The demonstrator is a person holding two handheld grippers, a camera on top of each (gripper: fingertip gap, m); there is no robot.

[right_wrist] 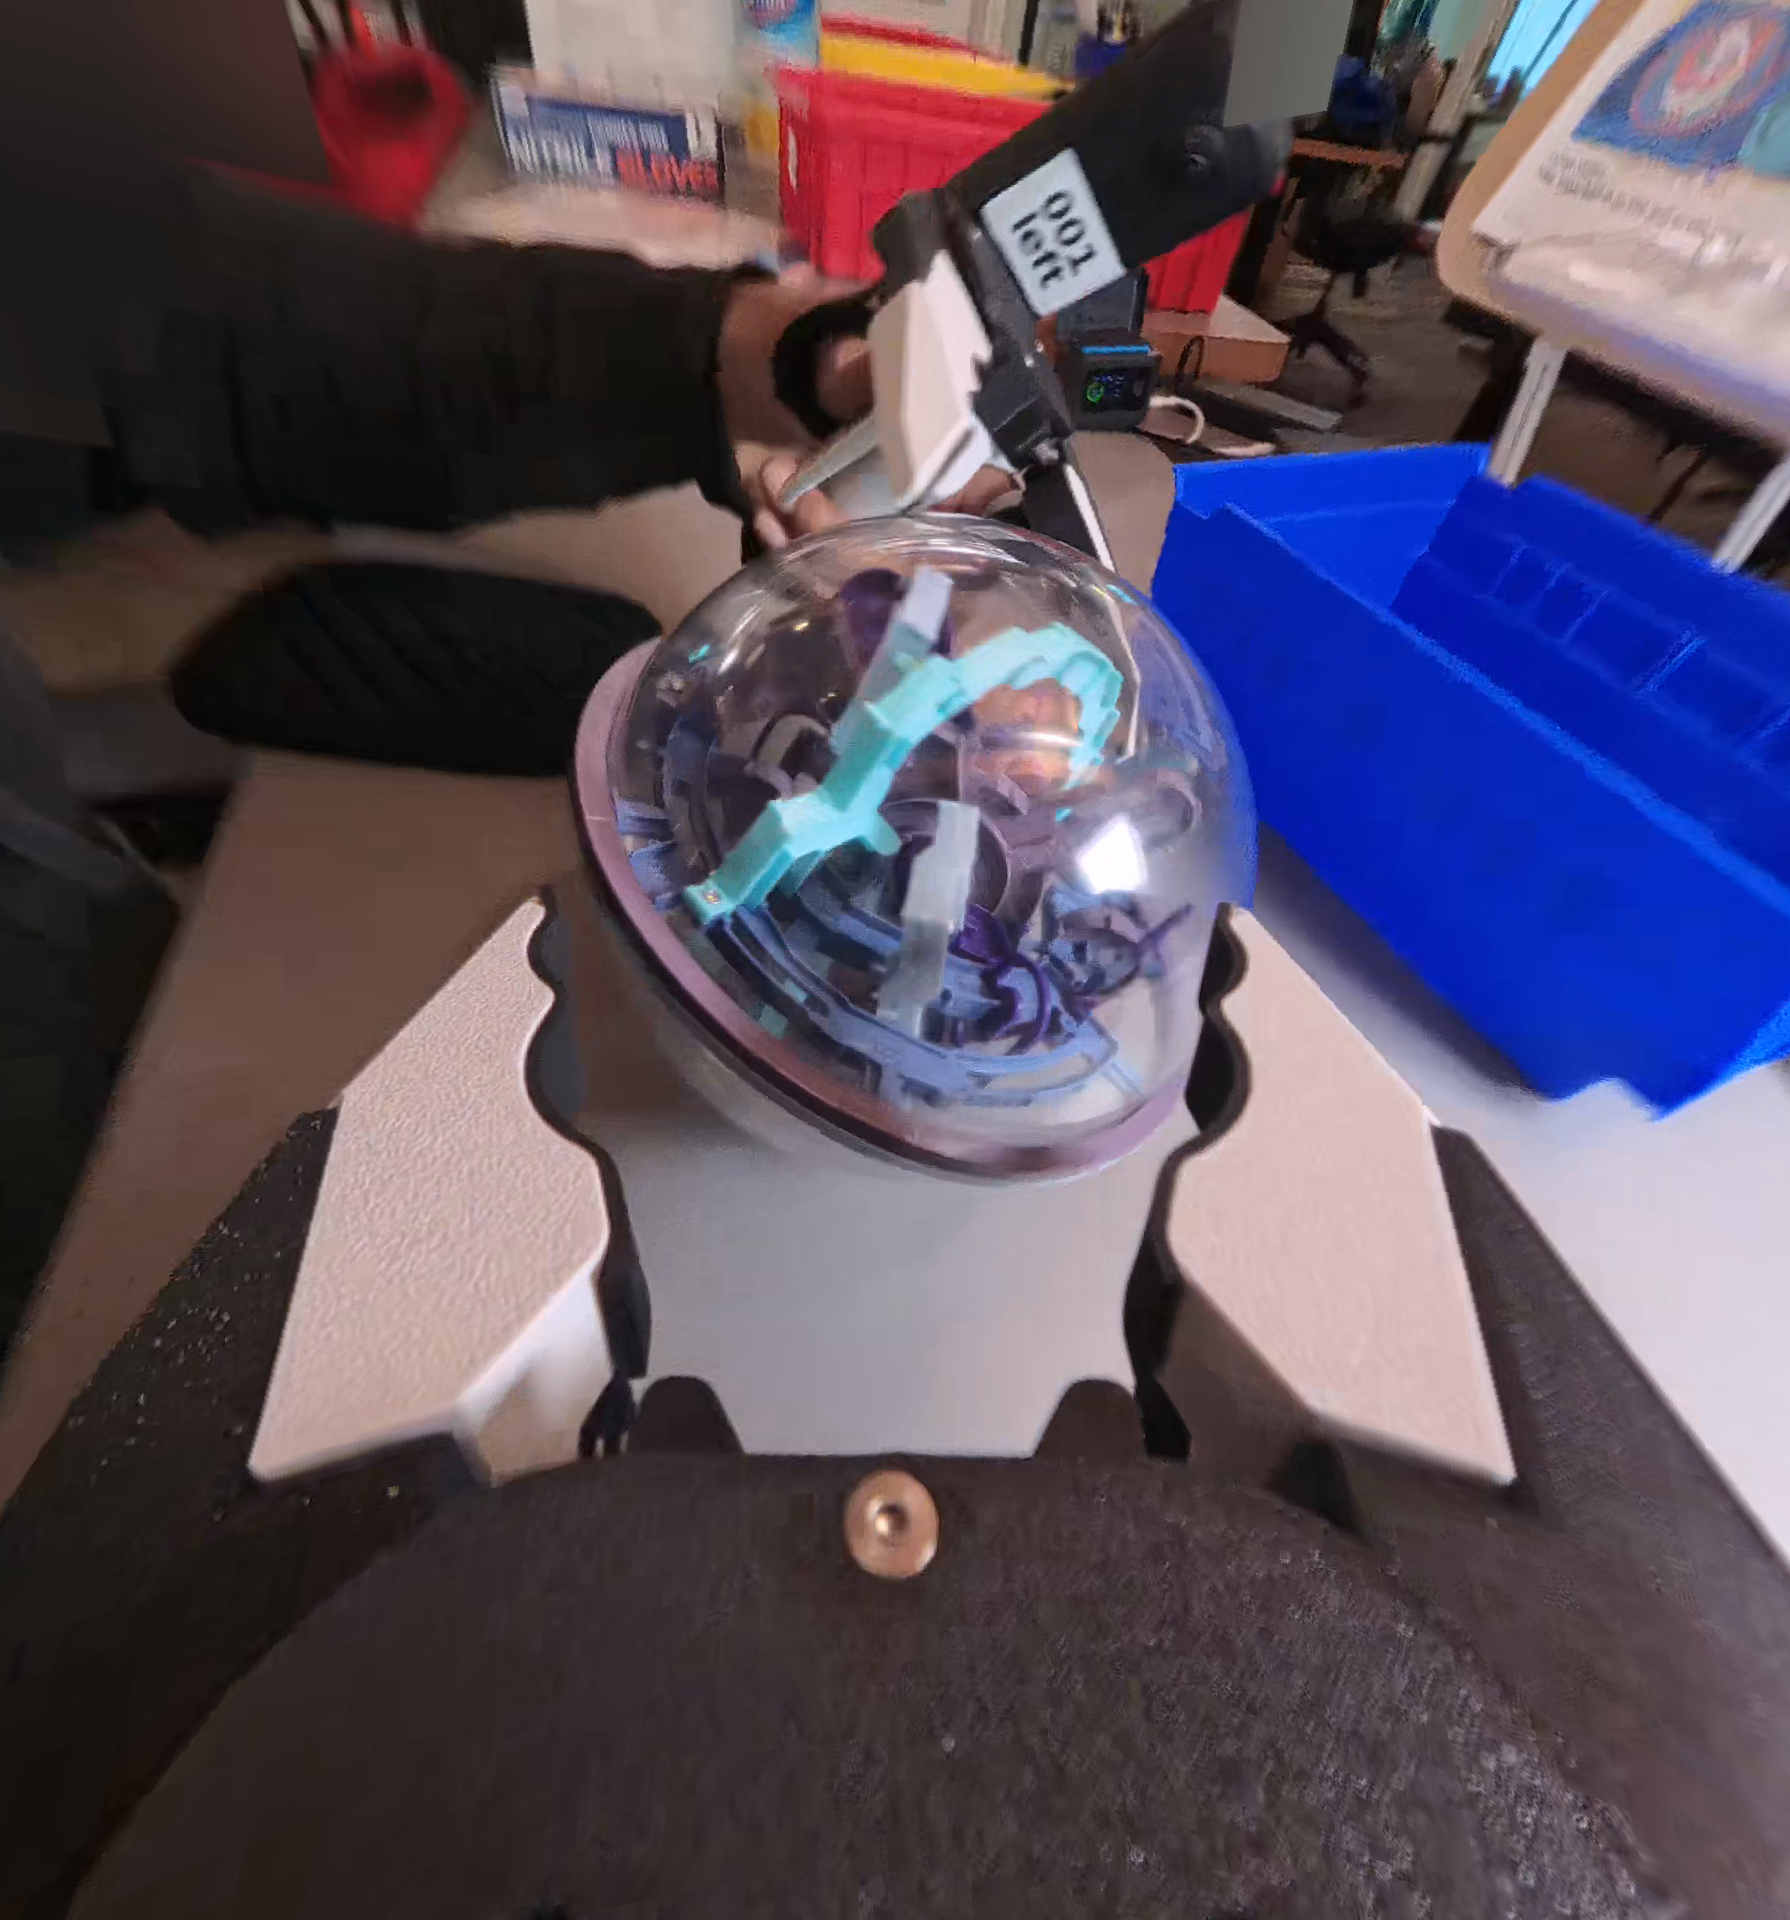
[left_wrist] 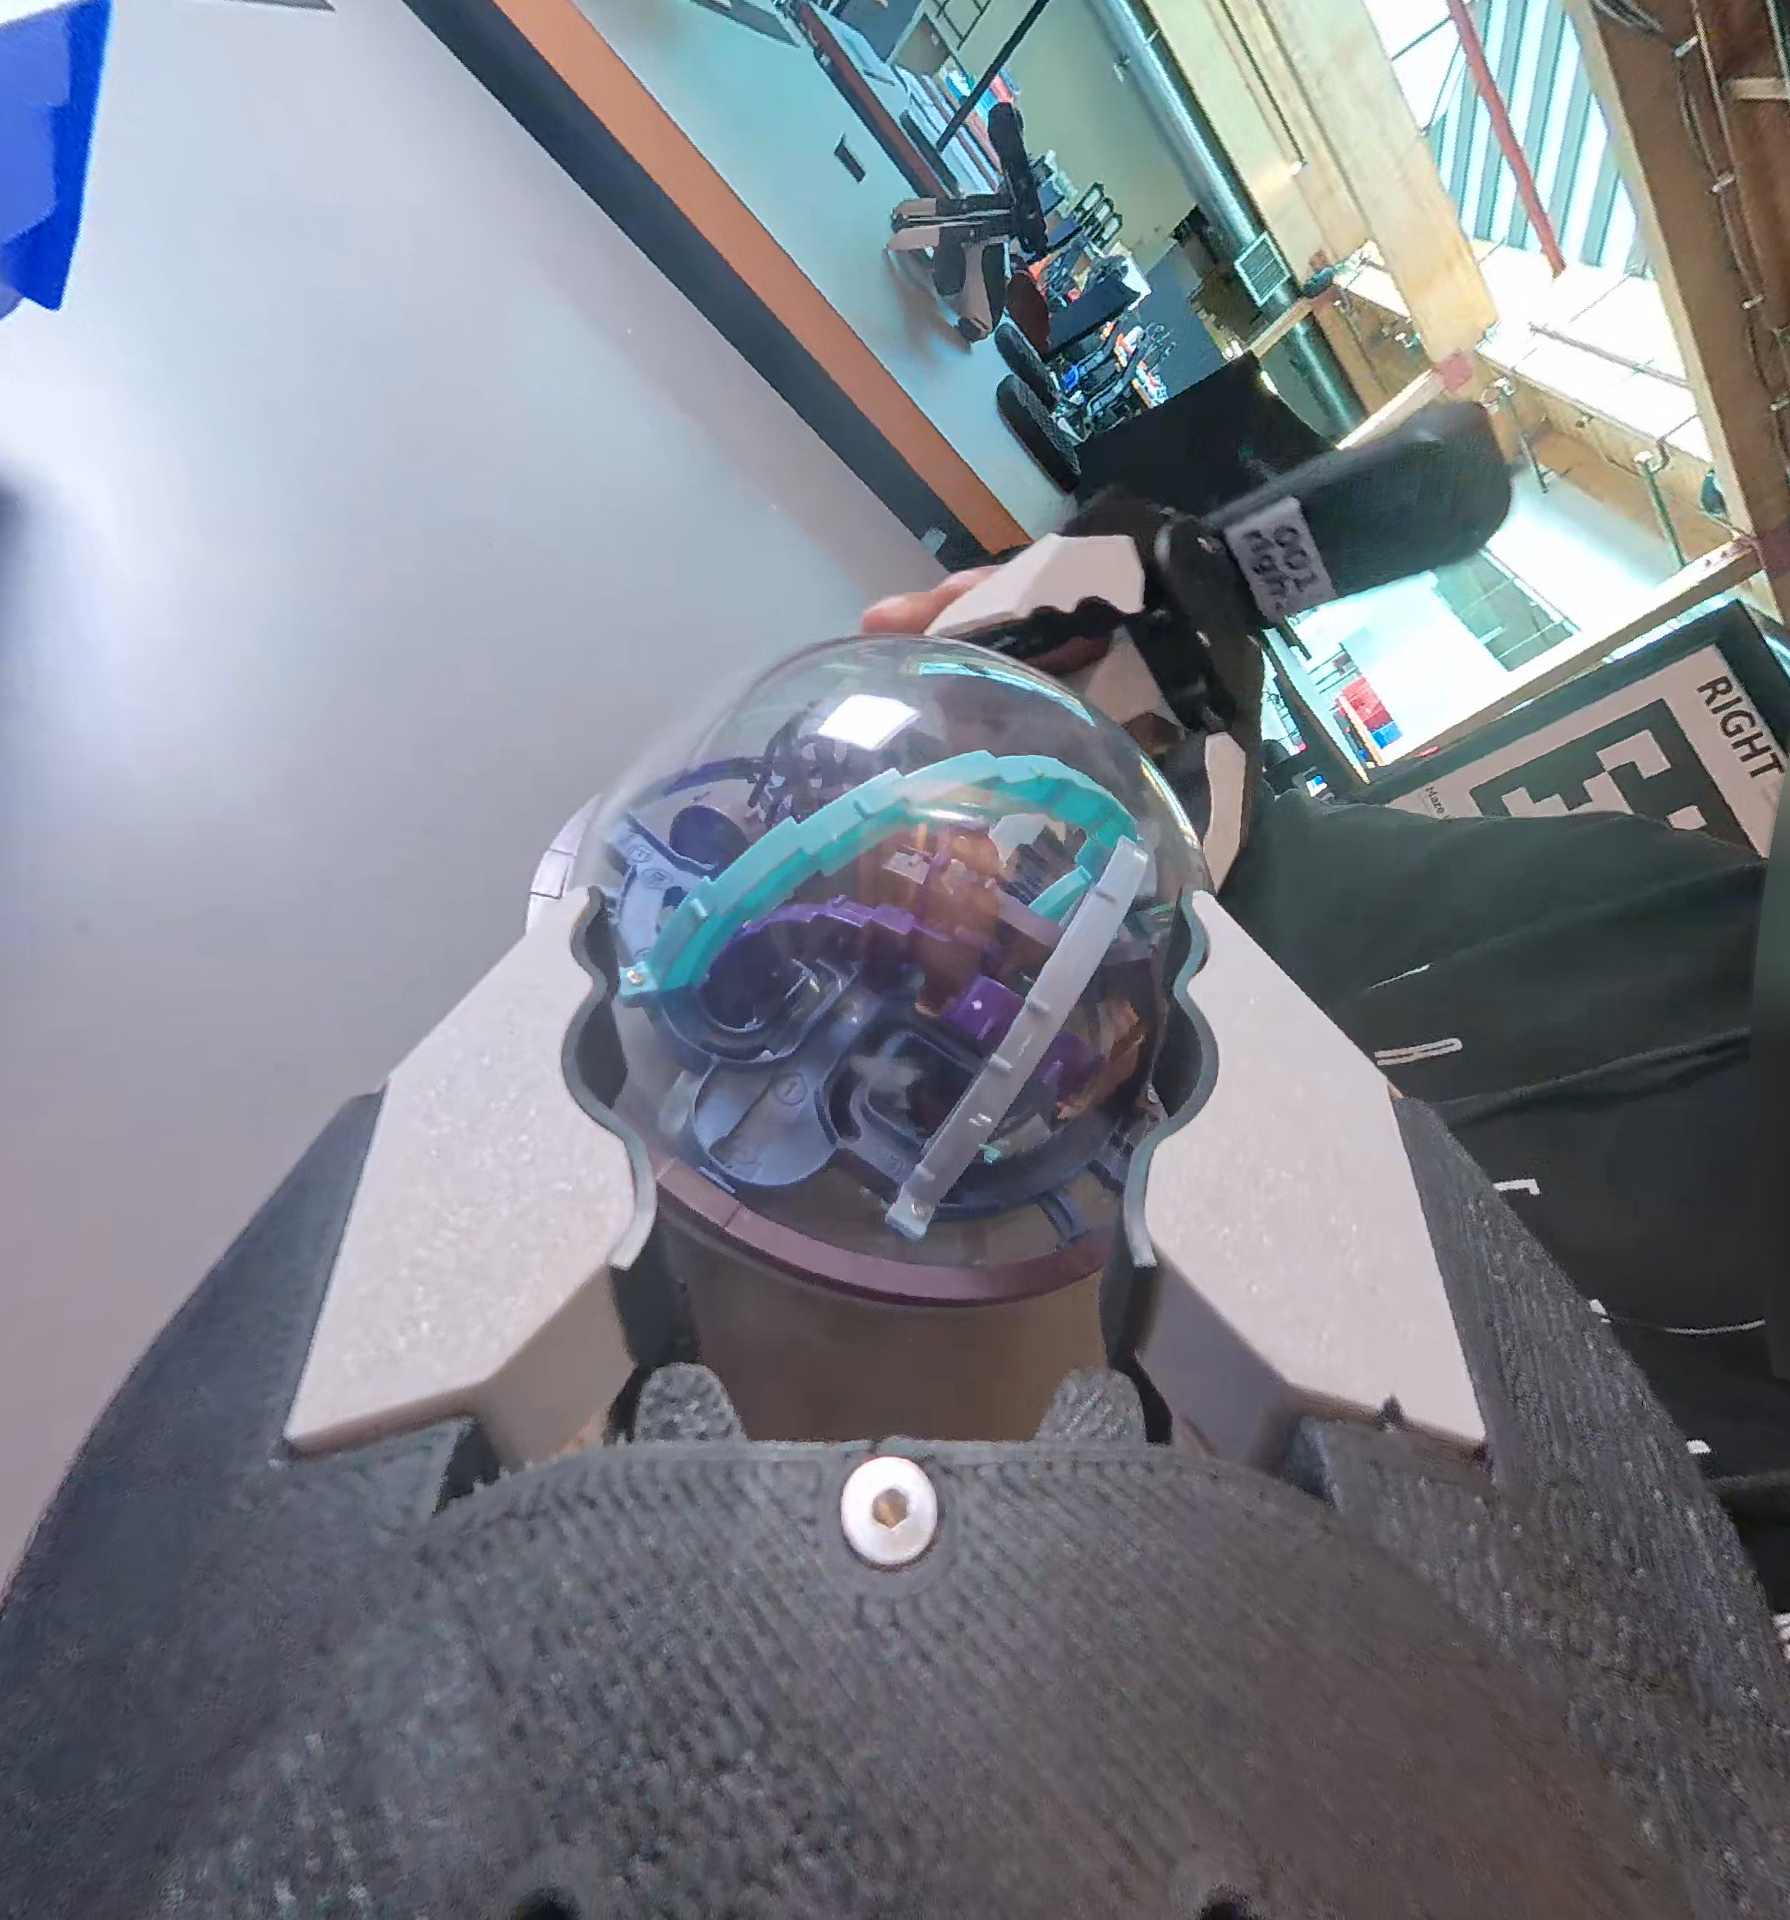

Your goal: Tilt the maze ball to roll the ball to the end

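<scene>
Left gripper point(left_wrist: 886, 966) was clamped on the maze ball point(left_wrist: 896, 935): both wavy black pads point(left_wrist: 592, 997) pressed the clear shell on opposite flanks, just above the dark purple seam ring. Probably gripped there because it's the widest part, so the sphere can't slip while being tilted. Right gripper point(right_wrist: 875, 997) had its fingers point(right_wrist: 548, 997) straddling the same maze ball point(right_wrist: 912, 842) from the opposite side; its right-hand pad sat at the shell, but a sliver of table point(right_wrist: 870, 1278) showed inside the left-hand pad, so I read it as released, more guard than grip. The ball was off the table, between the 2 grippers, near a blue bin point(right_wrist: 1493, 748). A sphere has no long axis; the only reference is the seam ring. In the right wrist view the ring ran diagonally, clear dome up and away toward the bin, so the ball was tilted. Teal track point(right_wrist: 849, 769) arched over the top, a grey strip point(left_wrist: 1026, 1029) crossed it. Couldn't spot the small ball inside.
</scene>
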